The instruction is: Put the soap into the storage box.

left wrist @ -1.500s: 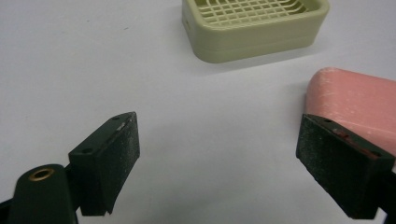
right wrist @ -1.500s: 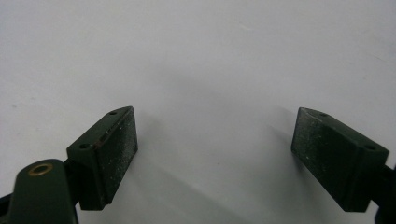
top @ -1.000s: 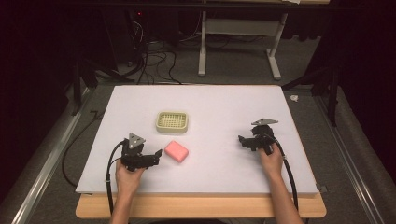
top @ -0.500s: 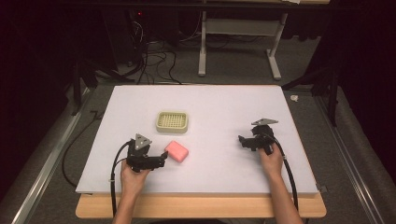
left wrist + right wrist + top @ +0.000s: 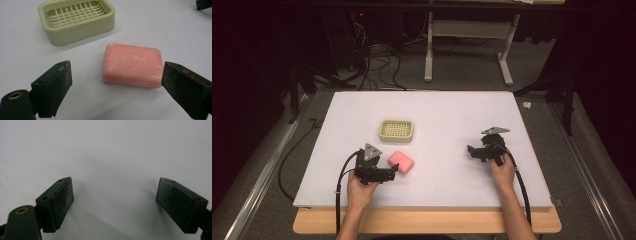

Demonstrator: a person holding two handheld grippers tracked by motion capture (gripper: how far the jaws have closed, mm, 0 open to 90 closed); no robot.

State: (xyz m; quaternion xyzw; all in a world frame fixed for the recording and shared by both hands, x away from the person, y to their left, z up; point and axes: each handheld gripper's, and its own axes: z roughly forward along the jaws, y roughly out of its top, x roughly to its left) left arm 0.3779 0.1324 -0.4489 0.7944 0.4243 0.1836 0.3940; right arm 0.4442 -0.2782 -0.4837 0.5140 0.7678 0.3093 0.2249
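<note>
A pink bar of soap [image 5: 402, 161] [image 5: 132, 65] lies flat on the white table top [image 5: 452, 120]. Just behind it, toward the far side, stands a pale green soap dish [image 5: 396, 130] [image 5: 77, 20] with a grid floor and nothing in it. My left gripper [image 5: 392, 171] [image 5: 116, 87] is open and low over the table, its jaws just short of the soap, the right jaw near the soap's right end. My right gripper [image 5: 472, 151] [image 5: 115, 205] is open over bare table at the right, with nothing between its jaws.
The white top rests on a wooden board whose front edge [image 5: 427, 222] shows below the hands. Cables [image 5: 377, 65] and a desk frame [image 5: 467, 45] stand on the floor beyond the far edge. A metal rail [image 5: 262, 170] runs along the left side.
My left gripper has moved right along the table toward the pink soap. The right gripper has stayed where it was.
</note>
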